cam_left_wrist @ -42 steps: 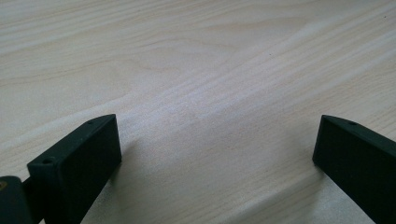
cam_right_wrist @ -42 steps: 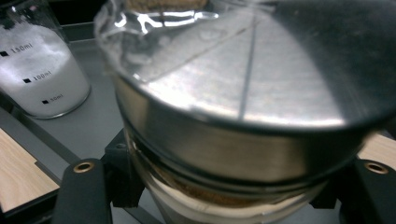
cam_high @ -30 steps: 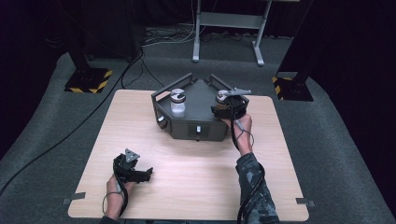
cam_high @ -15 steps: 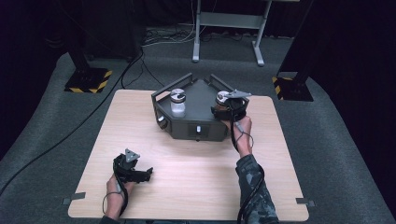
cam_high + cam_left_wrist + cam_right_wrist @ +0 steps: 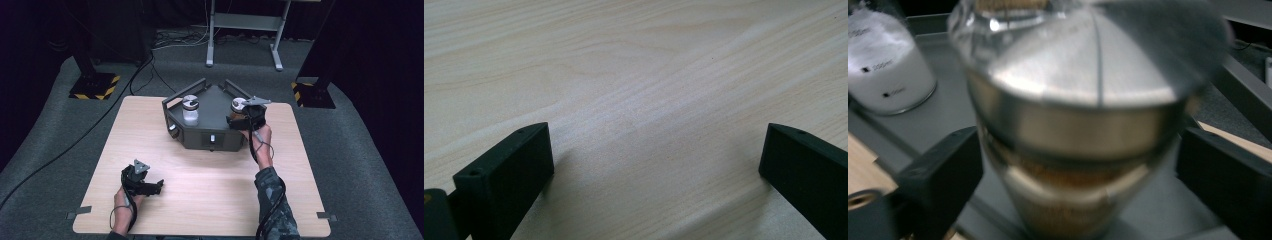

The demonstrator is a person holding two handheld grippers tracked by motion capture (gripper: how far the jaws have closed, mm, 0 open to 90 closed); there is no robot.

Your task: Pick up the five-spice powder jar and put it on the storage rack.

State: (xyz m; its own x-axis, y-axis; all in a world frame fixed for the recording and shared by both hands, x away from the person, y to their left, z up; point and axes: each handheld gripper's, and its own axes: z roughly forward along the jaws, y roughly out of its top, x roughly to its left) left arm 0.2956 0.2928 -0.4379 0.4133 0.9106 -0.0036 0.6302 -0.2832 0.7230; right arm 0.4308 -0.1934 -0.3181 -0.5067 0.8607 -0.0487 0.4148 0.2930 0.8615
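A dark angular tray [image 5: 216, 97] stands at the far middle of the wooden table [image 5: 200, 185]. It holds a jar of white powder [image 5: 190, 111] [image 5: 888, 70] and a jar of brown contents with a metal lid [image 5: 238, 105] [image 5: 1078, 90]. My right gripper [image 5: 239, 119] [image 5: 1078, 145] has just been opening its jaws. They now stand wide on either side of the brown jar, and I see no pad pressing on it. My left gripper [image 5: 155, 186] [image 5: 654, 150] rests open and empty on the table near the front left.
Bare wood lies under the left jaws [image 5: 634, 75]. Beyond the table are grey carpet, a metal stand [image 5: 242, 30], cables, and two bases with yellow-black stripes [image 5: 95, 85].
The right gripper has shifted very slightly at the brown jar. The left hand and both jars have stayed in place.
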